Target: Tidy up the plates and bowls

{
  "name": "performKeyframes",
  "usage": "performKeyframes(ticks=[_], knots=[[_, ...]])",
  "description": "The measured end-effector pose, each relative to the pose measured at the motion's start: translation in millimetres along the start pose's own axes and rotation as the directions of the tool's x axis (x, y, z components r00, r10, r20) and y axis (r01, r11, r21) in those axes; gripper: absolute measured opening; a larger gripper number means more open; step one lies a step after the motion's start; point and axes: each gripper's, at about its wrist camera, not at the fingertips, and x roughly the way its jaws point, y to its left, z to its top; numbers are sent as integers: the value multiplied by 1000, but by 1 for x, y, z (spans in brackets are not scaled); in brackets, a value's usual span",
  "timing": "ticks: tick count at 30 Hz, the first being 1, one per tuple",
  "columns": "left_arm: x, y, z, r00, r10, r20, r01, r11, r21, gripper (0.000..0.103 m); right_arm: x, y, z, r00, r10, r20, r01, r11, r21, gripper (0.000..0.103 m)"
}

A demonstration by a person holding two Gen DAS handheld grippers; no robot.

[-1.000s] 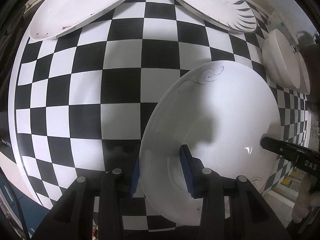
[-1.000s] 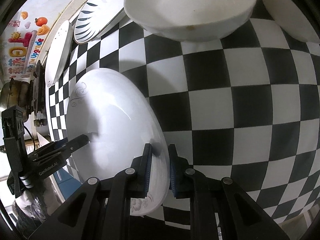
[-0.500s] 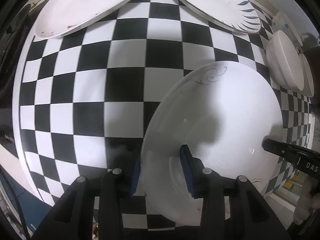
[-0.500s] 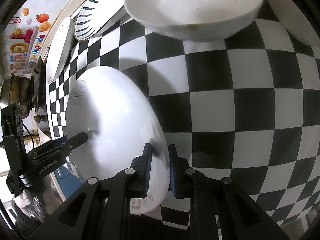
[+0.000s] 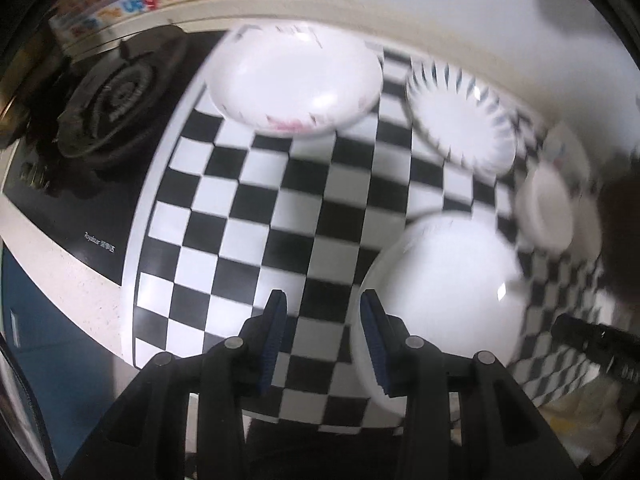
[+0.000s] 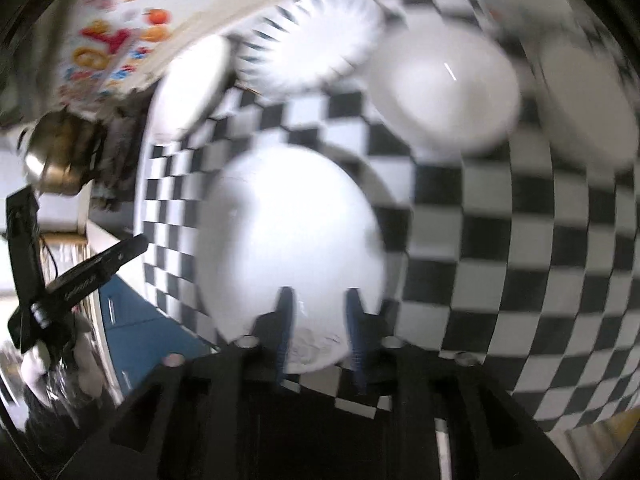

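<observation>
Both spread — left hand-held gripper (image 5: 323, 340), right hand-held gripper (image 6: 318, 330) — white plate (image 6: 288, 232) between bowls.

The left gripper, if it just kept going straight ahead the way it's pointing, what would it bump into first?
Probably the checkered mat: the open left gripper points at bare squares, with the big white plate just off to its right. Blur makes depth uncertain.

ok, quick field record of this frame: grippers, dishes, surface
left hand-held gripper: open, beside the large white plate, nothing between the fingers
right hand-held gripper: open, fingers astride the plate's near rim
other dishes: white plate, blue-leaf plate, white bowl
surface: checkered mat
image quality: motion blur in both views
</observation>
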Motion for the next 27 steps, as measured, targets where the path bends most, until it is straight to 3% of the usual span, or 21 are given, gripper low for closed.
performKeyframes(ticks=[4,7,12,18,23,27], knots=[[-12,24,27,997,-64,35,66,994,-87,40,-20,45,37,997,63,46,-58,994,-89,59],[2,45,57,996,-82,40,87,983,-160,40,-19,73,75,995,63,74,-53,990,-135,59],[43,96,101,989,-145,2,139,940,-312,40,6,121,157,987,53,153,-25,984,-176,59],[90,131,136,988,-150,-41,123,914,-387,40,77,148,253,998,-10,57,22,979,-203,59],[117,137,155,985,-157,-76,116,913,-390,40,134,149,300,998,-52,-29,44,973,-227,54],[130,137,164,983,-162,-89,117,918,-380,40,164,149,322,994,-76,-77,55,968,-244,45]])
